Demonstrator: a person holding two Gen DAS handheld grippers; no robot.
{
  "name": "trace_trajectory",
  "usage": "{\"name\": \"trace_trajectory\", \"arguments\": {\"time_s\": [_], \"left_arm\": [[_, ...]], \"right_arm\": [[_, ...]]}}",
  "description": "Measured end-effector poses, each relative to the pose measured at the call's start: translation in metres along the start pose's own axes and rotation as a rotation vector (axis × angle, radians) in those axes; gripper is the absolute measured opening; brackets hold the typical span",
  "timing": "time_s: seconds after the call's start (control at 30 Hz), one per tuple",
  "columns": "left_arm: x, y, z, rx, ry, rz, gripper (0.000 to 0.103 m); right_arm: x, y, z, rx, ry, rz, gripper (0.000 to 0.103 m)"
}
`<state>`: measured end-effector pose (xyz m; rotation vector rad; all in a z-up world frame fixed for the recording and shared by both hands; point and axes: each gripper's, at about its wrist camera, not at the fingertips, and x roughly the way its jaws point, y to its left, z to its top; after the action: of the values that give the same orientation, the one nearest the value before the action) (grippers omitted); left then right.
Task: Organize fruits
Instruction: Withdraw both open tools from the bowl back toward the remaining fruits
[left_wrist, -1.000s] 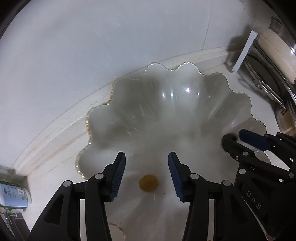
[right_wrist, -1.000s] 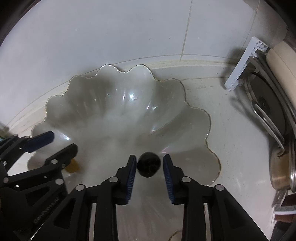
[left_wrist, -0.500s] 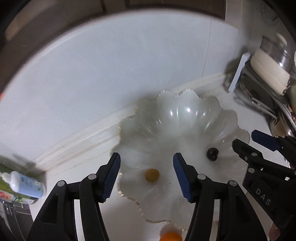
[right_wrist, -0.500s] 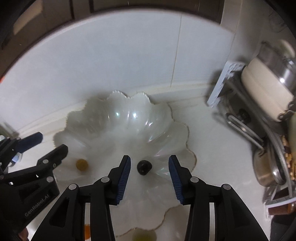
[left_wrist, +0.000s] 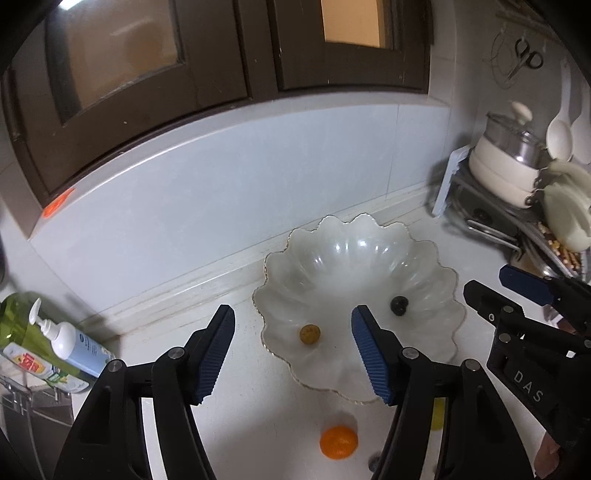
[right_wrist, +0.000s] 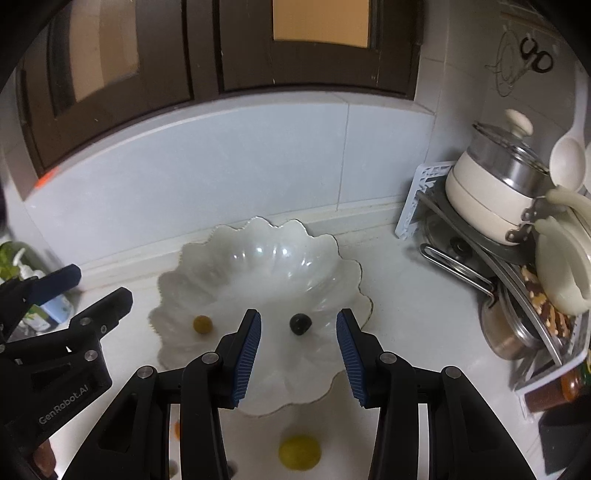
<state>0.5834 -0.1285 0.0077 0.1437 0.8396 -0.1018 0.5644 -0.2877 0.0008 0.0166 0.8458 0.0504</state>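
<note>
A scalloped glass bowl (left_wrist: 354, 251) (right_wrist: 258, 258) stands on the white counter by the wall. Inside lie a small tan fruit (left_wrist: 309, 334) (right_wrist: 202, 325) and a small dark fruit (left_wrist: 399, 305) (right_wrist: 300, 324). An orange (left_wrist: 338, 442) lies on the counter in front of the bowl, and a yellow-green fruit (right_wrist: 299, 451) lies beside it, partly hidden in the left wrist view (left_wrist: 437, 415). My left gripper (left_wrist: 293, 350) is open and empty above the bowl's near left side. My right gripper (right_wrist: 298, 350) is open and empty above the bowl's near edge.
A dish rack with a cream pot (right_wrist: 491, 192), pans and lids (right_wrist: 517, 325) fills the right side. Soap bottles (left_wrist: 62, 343) stand at the left by a sink edge. A dark window frame (left_wrist: 258, 66) runs above the tiled backsplash.
Both grippers have pulled up and back from the bowl. The right gripper has opened and let go of the dark fruit, which now lies in the bowl. The orange and yellow-green fruit have come into view.
</note>
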Motion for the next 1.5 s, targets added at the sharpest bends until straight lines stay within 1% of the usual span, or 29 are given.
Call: {"name": "trace_trajectory", "arguments": {"time_s": [0.4,0.6,0.7,0.8,0.9,1.0,1.13,1.23,1.33,1.43,1.5], "left_arm": [[-0.058,0.008,-0.03,-0.017,-0.092,-0.039,0.068],[-0.082,0.008,-0.05,-0.013,-0.133,-0.033,0.068],[-0.093,0.008,-0.061,-0.007,-0.158,-0.012,0.068],[-0.1,0.011,-0.073,-0.017,-0.168,-0.015,0.068],[-0.107,0.012,-0.085,-0.012,-0.179,0.002,0.068],[-0.112,0.012,-0.095,-0.005,-0.176,0.008,0.068],[-0.114,0.014,-0.11,-0.04,-0.152,-0.034,0.068],[-0.114,0.014,-0.121,-0.033,-0.136,-0.036,0.068],[-0.112,0.017,-0.132,-0.047,-0.117,-0.046,0.068],[-0.11,0.016,-0.143,-0.044,-0.101,-0.039,0.068],[-0.11,0.016,-0.15,-0.047,-0.096,-0.049,0.068]], "right_arm": [[-0.055,0.008,-0.032,0.002,-0.076,0.018,0.044],[-0.079,0.012,-0.048,-0.004,-0.124,0.007,0.044],[-0.089,0.015,-0.057,-0.009,-0.142,-0.001,0.044],[-0.096,0.018,-0.067,-0.008,-0.15,0.0,0.044],[-0.102,0.024,-0.077,-0.024,-0.152,-0.002,0.044],[-0.107,0.029,-0.088,-0.041,-0.157,-0.009,0.044],[-0.113,0.03,-0.101,-0.042,-0.158,0.006,0.044],[-0.117,0.03,-0.11,-0.042,-0.156,-0.008,0.044],[-0.119,0.029,-0.12,-0.041,-0.147,-0.018,0.044],[-0.12,0.031,-0.13,-0.048,-0.144,-0.032,0.044],[-0.12,0.032,-0.136,-0.051,-0.138,-0.021,0.044]]}}
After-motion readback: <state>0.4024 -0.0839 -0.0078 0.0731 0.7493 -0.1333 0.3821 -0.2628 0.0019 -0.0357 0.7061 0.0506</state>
